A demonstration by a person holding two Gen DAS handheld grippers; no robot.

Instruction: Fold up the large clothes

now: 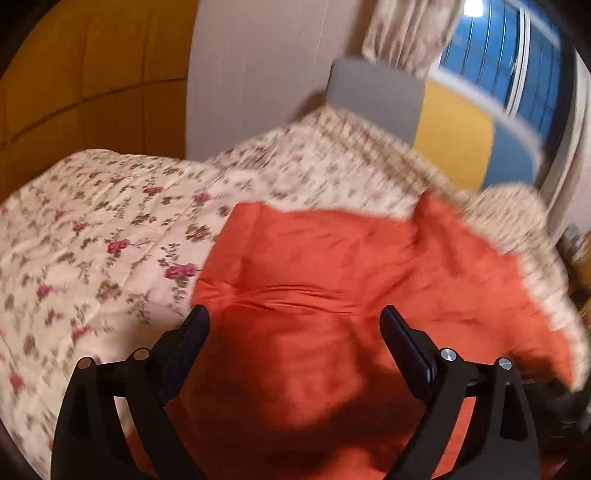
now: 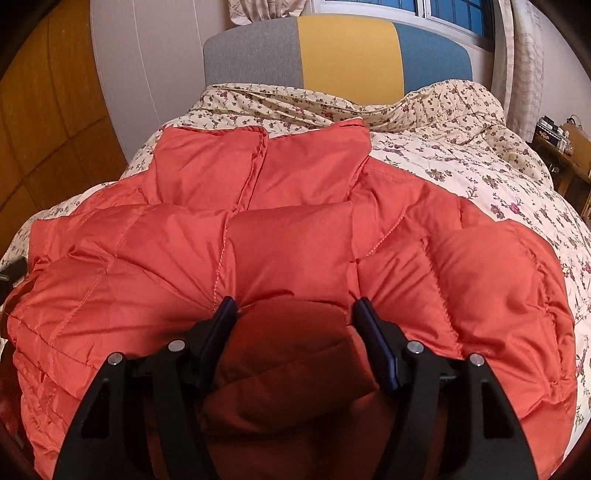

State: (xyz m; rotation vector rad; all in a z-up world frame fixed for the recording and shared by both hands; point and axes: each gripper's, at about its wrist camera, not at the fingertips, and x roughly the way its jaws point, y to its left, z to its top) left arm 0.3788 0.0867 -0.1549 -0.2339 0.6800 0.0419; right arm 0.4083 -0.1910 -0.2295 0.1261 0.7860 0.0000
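Observation:
A large orange-red quilted puffer jacket (image 2: pixel 288 236) lies spread on a bed with a floral quilt (image 2: pixel 461 155); its collar points toward the headboard. My right gripper (image 2: pixel 293 306) is open, its fingers straddling a puffed fold at the jacket's near edge, touching the fabric. In the left wrist view the jacket (image 1: pixel 332 266) is blurred. My left gripper (image 1: pixel 295 314) is open just above the jacket's fabric, holding nothing.
The floral quilt (image 1: pixel 92 240) covers the bed to the left of the jacket. A grey, yellow and blue headboard (image 2: pixel 343 55) stands at the far end below a window (image 2: pixel 443 11). A wooden wardrobe (image 2: pixel 48 129) is at left, a cluttered side table (image 2: pixel 565 147) at right.

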